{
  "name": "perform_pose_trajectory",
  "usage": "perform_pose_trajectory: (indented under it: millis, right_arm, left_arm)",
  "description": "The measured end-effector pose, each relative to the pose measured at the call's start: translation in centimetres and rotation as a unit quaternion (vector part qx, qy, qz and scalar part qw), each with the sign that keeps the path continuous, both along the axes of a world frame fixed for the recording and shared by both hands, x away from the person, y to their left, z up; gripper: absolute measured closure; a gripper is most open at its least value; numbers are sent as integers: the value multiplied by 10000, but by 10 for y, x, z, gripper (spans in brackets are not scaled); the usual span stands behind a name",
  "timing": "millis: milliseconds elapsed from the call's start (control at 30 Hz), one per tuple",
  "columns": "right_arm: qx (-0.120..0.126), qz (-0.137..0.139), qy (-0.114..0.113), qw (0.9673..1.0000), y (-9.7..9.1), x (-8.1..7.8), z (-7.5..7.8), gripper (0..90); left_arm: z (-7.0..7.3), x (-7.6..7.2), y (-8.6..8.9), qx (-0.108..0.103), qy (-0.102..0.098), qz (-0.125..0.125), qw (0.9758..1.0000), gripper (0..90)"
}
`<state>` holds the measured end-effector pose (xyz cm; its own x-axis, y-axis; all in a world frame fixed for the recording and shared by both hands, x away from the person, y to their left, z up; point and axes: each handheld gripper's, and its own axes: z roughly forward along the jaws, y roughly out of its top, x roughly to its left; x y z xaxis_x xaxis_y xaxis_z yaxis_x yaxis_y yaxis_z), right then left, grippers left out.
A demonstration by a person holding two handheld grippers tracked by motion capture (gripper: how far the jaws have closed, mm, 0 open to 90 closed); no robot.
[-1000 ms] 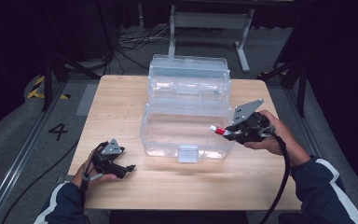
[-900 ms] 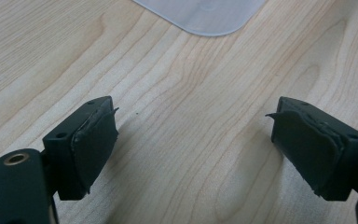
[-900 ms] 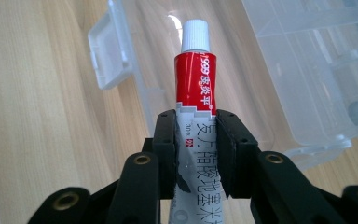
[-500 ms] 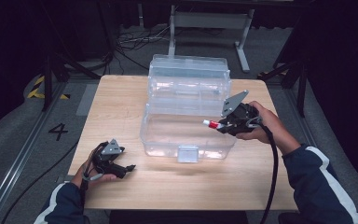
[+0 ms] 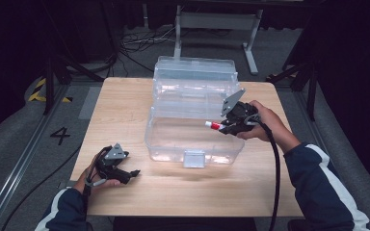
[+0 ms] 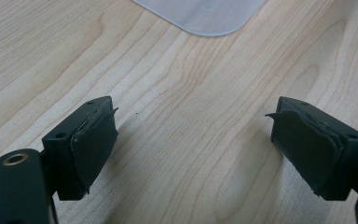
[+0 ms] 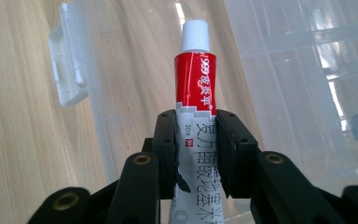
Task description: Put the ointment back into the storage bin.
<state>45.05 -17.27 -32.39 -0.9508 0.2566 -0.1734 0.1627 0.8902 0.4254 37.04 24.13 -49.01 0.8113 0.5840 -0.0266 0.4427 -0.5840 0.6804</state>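
A clear plastic box (image 5: 192, 139) stands open mid-table, its lid (image 5: 195, 79) tipped back behind it and a latch tab (image 5: 194, 158) on its front wall. My right gripper (image 5: 224, 126) hovers over the box's right side, shut on a red-and-white tube (image 5: 215, 125) with a white cap (image 7: 195, 35). In the right gripper view the tube (image 7: 196, 116) sticks out between the pads, pointing over the box's inside (image 7: 307, 93). My left gripper (image 5: 131, 174) rests on the table at the front left, open. Its pads (image 6: 93, 140) stand wide apart over bare wood.
The wooden table (image 5: 125, 110) has free room left of the box and along the front edge. A corner of the clear box (image 6: 200, 14) lies ahead of the left gripper. A cable (image 5: 274, 168) trails from the right gripper. Dark floor, cables and a metal frame lie beyond the table.
My right gripper has carried the tube leftward, from beside the box's right wall to over its inside. The left gripper has stayed where it was.
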Motion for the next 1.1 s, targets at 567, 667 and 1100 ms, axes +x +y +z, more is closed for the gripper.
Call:
perform_pose_trajectory:
  millis: [567,667,1100]
  right_arm:
    - [-311,187,223,9991,17,15,-14,711]
    - [-343,192,267,9989,19,17,-18,711]
    - [-579,221,484,9969,24,26,-43,710]
  left_arm:
    - [0,0,0,-8,-2,0,10000,143]
    - [0,0,0,6,-4,0,10000,143]
    - [0,0,0,-2,-5,-2,10000,143]
